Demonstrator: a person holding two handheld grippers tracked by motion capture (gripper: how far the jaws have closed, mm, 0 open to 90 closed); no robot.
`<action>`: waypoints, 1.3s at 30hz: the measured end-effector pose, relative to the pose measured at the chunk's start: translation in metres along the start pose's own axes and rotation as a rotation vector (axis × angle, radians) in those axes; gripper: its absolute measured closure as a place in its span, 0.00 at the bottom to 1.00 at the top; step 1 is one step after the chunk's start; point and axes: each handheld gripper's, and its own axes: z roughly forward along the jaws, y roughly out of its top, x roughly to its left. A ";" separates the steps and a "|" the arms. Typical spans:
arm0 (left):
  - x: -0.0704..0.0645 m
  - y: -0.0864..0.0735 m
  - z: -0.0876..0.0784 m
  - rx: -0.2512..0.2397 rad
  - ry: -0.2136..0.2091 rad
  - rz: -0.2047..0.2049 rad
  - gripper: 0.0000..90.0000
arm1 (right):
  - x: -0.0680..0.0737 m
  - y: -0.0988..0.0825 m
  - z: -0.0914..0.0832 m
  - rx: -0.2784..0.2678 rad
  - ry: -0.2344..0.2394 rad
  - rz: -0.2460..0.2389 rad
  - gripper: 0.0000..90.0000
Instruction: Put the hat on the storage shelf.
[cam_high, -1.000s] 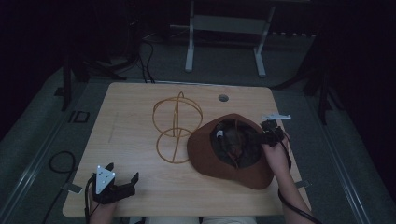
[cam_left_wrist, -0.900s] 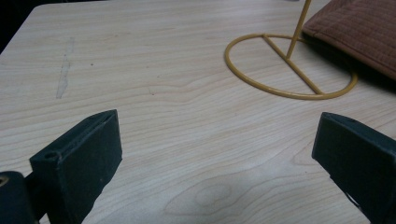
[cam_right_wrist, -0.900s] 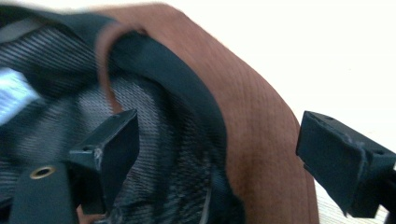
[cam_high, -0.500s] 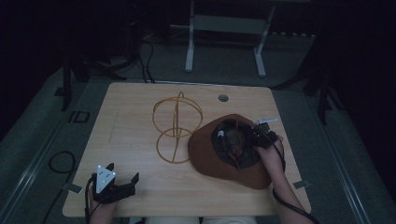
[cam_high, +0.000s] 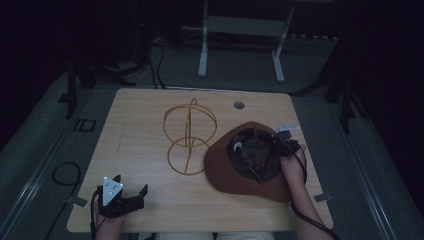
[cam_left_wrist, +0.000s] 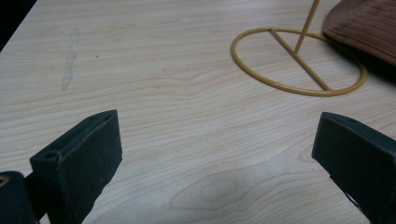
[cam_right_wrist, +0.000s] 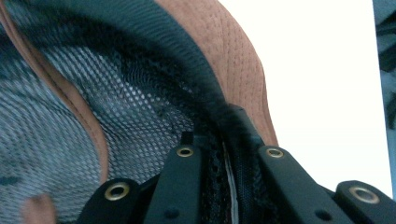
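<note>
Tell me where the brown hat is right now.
In the high view the brown hat lies upside down on the table's right half, beside the gold wire stand, its inner band pinched by the right gripper.

The hat (cam_high: 250, 167) lies upturned on the tabletop (cam_high: 145, 110) near its right edge, with the wire hat stand (cam_high: 189, 132) just left of it, mid-table. The right gripper (cam_high: 280, 145) sits at the hat's right inner rim; the left gripper (cam_high: 120, 200) rests by the front left corner.

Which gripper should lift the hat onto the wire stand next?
Right. The right gripper has just been closing and now pinches the hat at its inner band, one jaw inside the crown. The left gripper rests open at the table's near edge, apart from hat and wire stand.
</note>
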 end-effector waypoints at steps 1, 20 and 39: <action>0.000 0.000 0.000 0.000 0.000 0.000 0.02 | -0.003 0.000 -0.004 -0.019 0.012 0.017 0.94; -0.053 0.029 0.005 0.036 -0.154 0.077 0.05 | -0.035 -0.013 -0.073 -0.233 0.185 0.210 0.94; -0.131 0.076 0.032 0.070 -0.374 0.229 0.06 | -0.041 -0.035 -0.097 -0.256 0.171 0.218 0.94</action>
